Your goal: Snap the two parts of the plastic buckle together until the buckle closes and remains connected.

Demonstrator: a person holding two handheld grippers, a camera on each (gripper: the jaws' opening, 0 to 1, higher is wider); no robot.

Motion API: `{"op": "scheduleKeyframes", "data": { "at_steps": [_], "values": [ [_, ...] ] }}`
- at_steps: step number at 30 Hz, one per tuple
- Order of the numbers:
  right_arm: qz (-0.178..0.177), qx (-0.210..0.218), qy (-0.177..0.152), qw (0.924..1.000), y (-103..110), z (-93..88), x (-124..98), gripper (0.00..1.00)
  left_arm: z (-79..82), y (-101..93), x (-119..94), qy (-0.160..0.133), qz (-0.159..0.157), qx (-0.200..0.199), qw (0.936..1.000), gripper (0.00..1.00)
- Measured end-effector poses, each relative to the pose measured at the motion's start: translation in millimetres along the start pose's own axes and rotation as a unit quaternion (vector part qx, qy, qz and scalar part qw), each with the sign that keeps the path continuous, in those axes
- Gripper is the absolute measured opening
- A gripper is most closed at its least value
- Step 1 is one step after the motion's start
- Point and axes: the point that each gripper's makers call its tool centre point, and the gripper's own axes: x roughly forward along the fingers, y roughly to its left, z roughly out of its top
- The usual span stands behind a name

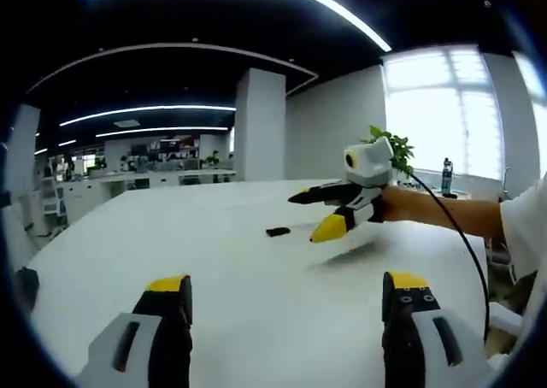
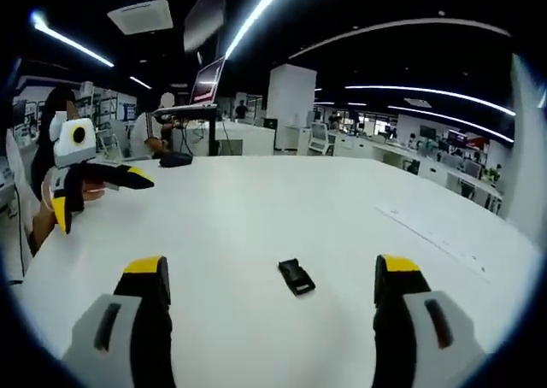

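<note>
A small black plastic buckle [image 2: 297, 278] lies flat on the white table [image 2: 282, 200], just ahead of my right gripper [image 2: 272, 268] and between its wide-open jaws. It looks like a single short piece; I cannot tell whether two parts are joined. In the left gripper view the buckle [image 1: 277, 231] lies mid-table, well beyond my left gripper [image 1: 286, 284], which is open and holds nothing. The right gripper [image 1: 323, 213] hovers just right of the buckle, held by a person's arm. The left gripper [image 2: 98, 196] shows at the left, open, above the table.
A laptop on a stand [image 2: 205, 85] and a dark object [image 2: 175, 159] sit at the table's far side, where people are seated. A potted plant [image 1: 393, 144] and a bottle [image 1: 446, 174] stand by the window. A black cable [image 1: 466, 243] trails from the right gripper.
</note>
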Motion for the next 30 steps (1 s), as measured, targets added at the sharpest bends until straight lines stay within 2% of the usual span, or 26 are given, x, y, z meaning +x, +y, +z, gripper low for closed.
{"op": "scheduleKeyframes", "data": {
  "at_steps": [3,4,8,11,16,23,27,30],
  "values": [
    [-0.004,-0.016,-0.005,0.9999,8.0,7.8,-9.1,1.0,1.3,2.9,-0.5,0.003,0.005,-0.002,1.0,0.98],
    [-0.011,-0.028,-0.002,0.9996,7.7,7.7,-13.5,1.0,2.3,3.0,-0.2,0.002,0.005,-0.006,1.0,0.99],
    [-0.022,-0.034,-0.004,0.9992,15.1,8.2,-30.8,1.0,0.6,5.9,0.5,0.011,0.019,-0.015,0.9997,0.99],
    [-0.024,-0.026,-0.012,0.9993,19.6,10.6,-39.9,1.0,1.2,8.7,1.1,0.01,0.028,-0.017,0.9994,0.99],
    [-0.069,0.011,-0.035,0.997,23.8,18.1,-70.4,1.0,8.1,12.8,3.9,0.0,0.034,-0.018,0.9993,0.99],
    [-0.097,0.039,-0.061,0.9927,32.1,28.4,-99.3,1.0,12.1,18.1,6.6,-0.001,0.028,-0.032,0.9991,0.99],
    [-0.127,0.044,-0.064,0.9889,38.2,31.4,-119.0,0.99,22.2,21.4,-0.5,-0.028,0.03,-0.056,0.9976,0.99],
    [-0.159,0.034,-0.041,0.9859,42.7,26.7,-135.1,0.99,29.6,26.1,-6.9,-0.039,0.041,-0.056,0.9968,0.99]
  ]
}}
